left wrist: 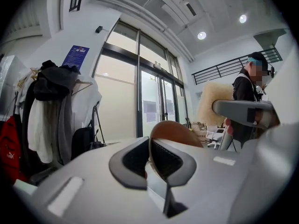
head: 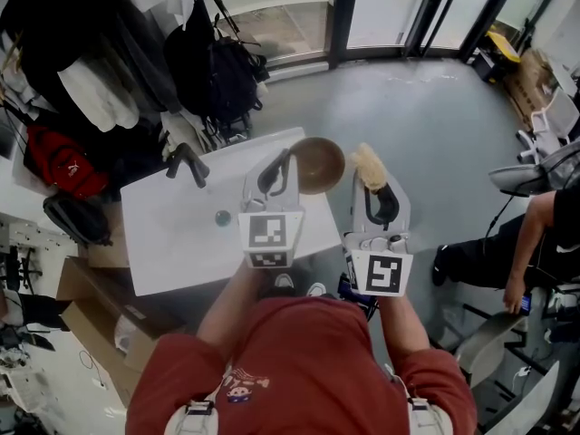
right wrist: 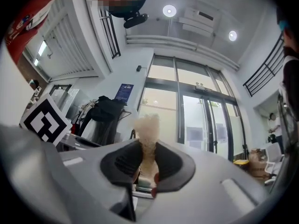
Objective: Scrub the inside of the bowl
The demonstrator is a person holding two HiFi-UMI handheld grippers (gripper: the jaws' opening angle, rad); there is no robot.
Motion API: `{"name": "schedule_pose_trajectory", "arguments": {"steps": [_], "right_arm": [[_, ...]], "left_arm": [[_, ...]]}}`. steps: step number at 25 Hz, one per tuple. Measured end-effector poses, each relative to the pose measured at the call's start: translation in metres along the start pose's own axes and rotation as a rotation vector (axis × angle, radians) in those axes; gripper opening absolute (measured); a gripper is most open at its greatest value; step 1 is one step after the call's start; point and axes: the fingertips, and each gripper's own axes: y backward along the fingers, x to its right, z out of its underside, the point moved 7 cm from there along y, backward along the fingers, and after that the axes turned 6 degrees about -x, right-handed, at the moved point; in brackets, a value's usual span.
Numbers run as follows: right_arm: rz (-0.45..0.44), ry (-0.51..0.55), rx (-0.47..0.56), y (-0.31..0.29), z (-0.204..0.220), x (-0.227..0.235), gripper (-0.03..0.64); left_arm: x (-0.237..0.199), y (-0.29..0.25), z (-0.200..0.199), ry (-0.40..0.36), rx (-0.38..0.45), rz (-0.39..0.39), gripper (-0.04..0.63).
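Observation:
A brown wooden bowl (head: 317,162) hangs above the far right corner of the white table (head: 172,234), tilted on its side. My left gripper (head: 283,163) is shut on its rim; in the left gripper view the bowl (left wrist: 174,132) stands edge-on between the jaws. My right gripper (head: 379,188) is shut on a tan sponge (head: 370,166), held just right of the bowl and apart from it. In the right gripper view the sponge (right wrist: 147,135) sticks up between the pads. The sponge (left wrist: 214,101) also shows beyond the bowl in the left gripper view.
A black tool (head: 188,163) and a small blue-green object (head: 223,217) lie on the table. Coats and bags (head: 136,53) hang at the back left. Cardboard boxes (head: 91,306) sit left of the table. A seated person (head: 535,243) is at the right.

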Motion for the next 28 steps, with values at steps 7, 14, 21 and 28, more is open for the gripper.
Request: {"name": "schedule_pose_trajectory", "arguments": {"steps": [7, 14, 21, 28], "right_arm": [[0.004, -0.005, -0.046, 0.003, 0.012, -0.006, 0.075], [0.009, -0.016, -0.083, 0.007, 0.021, -0.004, 0.075], [0.017, -0.012, -0.099, 0.010, 0.023, -0.002, 0.075], [0.023, -0.013, -0.118, 0.011, 0.030, -0.001, 0.075]], "left_arm": [[0.002, -0.011, 0.034, 0.058, -0.090, 0.020, 0.023], [0.008, -0.026, 0.079, 0.107, -0.212, 0.041, 0.023], [0.008, -0.035, 0.126, 0.261, -0.356, 0.062, 0.023], [0.013, -0.044, 0.160, 0.292, -0.451, 0.068, 0.023]]}}
